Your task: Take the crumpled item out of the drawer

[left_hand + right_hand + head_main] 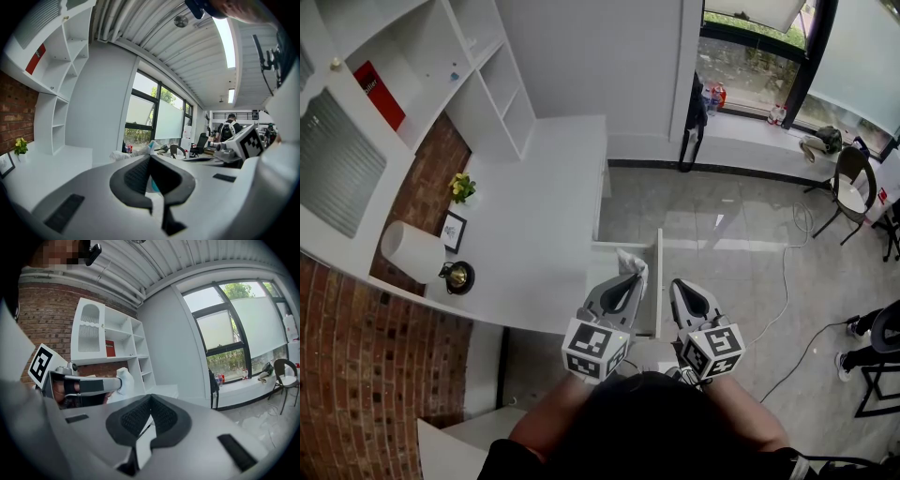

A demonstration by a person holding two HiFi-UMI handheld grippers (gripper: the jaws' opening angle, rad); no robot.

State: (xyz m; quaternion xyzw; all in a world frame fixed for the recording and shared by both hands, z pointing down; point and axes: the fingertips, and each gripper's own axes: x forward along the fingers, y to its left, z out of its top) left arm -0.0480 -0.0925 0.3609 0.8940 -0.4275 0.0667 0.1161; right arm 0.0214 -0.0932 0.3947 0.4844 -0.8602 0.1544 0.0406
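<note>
White crumpled item (634,262), teal-flecked, sits clamped between the left gripper's (623,287) fingers, over the open drawer (658,281) beside the table (544,206). It looks light, soft and crushable, so pinching a protruding fold suits it. The right gripper's (690,298) fingers are together, empty.

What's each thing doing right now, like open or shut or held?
left gripper: shut on the white crumpled item
white crumpled item: held up above the drawer
right gripper: shut, holding nothing
white desk drawer: pulled open
</note>
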